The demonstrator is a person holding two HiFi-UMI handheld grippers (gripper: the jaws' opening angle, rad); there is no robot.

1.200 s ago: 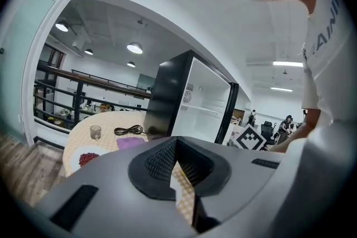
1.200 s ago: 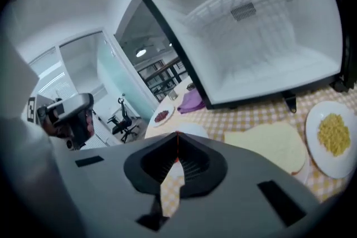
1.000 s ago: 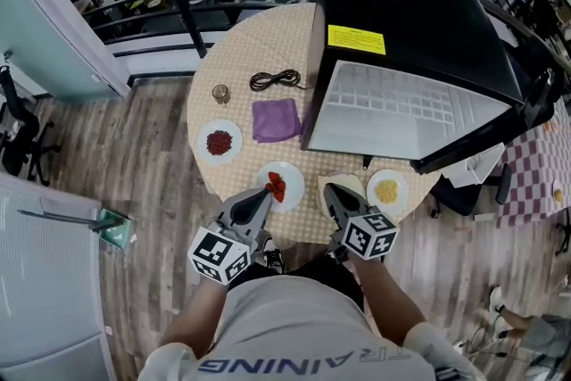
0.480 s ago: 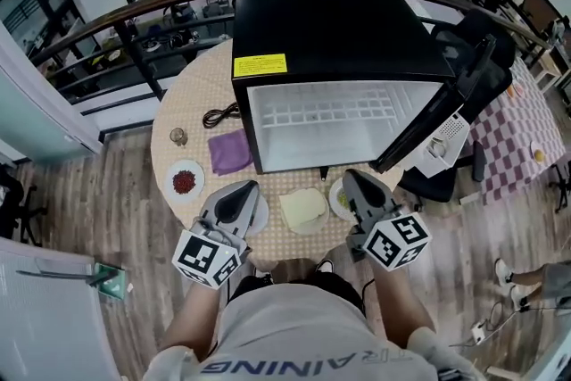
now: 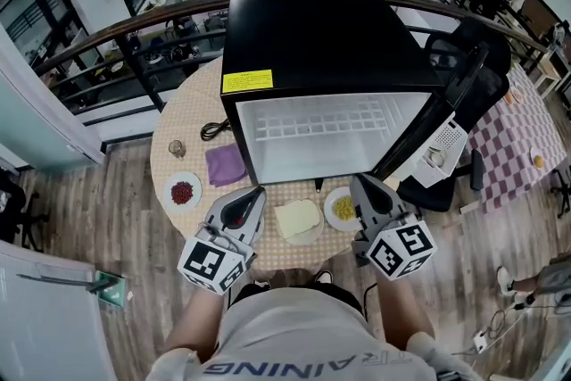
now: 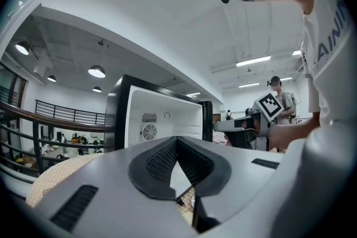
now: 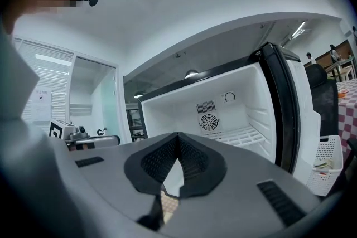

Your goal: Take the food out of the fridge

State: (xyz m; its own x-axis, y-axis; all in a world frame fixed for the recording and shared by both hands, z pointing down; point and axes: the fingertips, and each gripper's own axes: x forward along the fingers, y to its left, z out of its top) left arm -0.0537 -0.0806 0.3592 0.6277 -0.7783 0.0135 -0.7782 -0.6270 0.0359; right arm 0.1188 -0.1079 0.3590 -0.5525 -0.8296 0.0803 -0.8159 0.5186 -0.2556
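Left gripper [image 5: 257, 194] and right gripper [image 5: 359, 183] are closed, empty. A boxy black fridge [image 5: 330, 40] gapes at the round table's [image 5: 183, 107] far edge.

We log a light grey short-sleeved T-shirt [image 5: 294, 330] with dark lettering. Left gripper [image 5: 257, 192] and right gripper [image 5: 356, 181]: grey tapered shells, black ribbed pads [image 6: 160, 162], slotted vents, each bearing a white cube [image 5: 212, 264] with black square markers.

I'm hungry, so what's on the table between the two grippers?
In the head view, a pale slice and some yellow bits of food lie between the left gripper and the right gripper.
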